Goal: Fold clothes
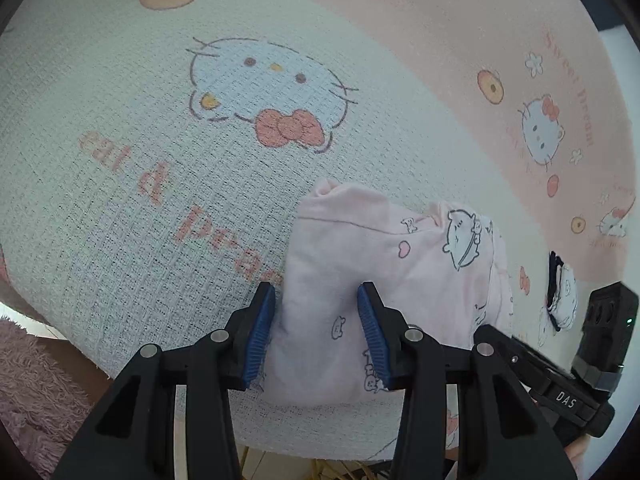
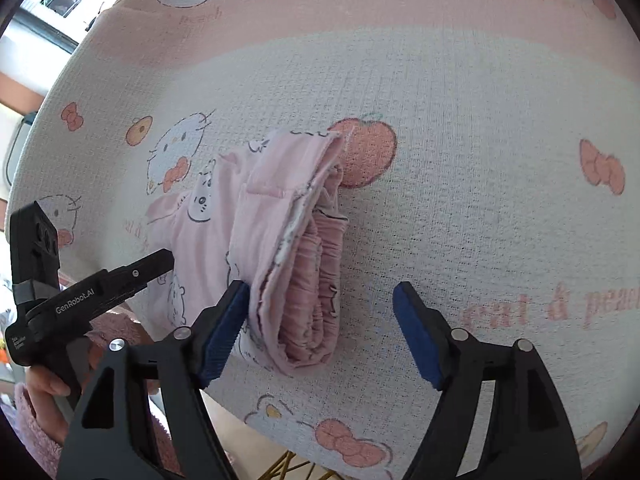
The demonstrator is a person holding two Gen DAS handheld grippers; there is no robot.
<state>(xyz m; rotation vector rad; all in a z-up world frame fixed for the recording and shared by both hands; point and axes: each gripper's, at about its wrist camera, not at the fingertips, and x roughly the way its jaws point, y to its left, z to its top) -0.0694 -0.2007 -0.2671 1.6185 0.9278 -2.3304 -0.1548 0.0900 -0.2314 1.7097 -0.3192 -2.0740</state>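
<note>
**Folded pink garment near the table's front edge, both jaws open**

One pink garment (image 2: 280, 240) lies in a folded bundle on the table (image 2: 460, 140), which is covered by a cat-and-peach printed cloth. The bundle sits close to the table's near edge, well apart from the far edge. Its gathered elastic waistband is turned toward the right side of the bundle, stacked in several layers.

The left hand-held gripper (image 1: 316, 316) has its jaws apart, straddling the bundle's near left part; the pads do not look pressed into the cloth. The right hand-held gripper (image 2: 320, 320) stands wide open, its left pad just beside the waistband end, the right pad over bare cloth.

The garment looks light, thin and limp, likely to sag and unfold if lifted by one layer. The thick waistband roll or the whole folded edge, all layers pinched together, seems the safest place to take hold.

Count: one pink garment, two grippers. A small dark-and-white piece (image 1: 562, 296) lies near the table's right edge in the left wrist view; what it is cannot be told.
</note>
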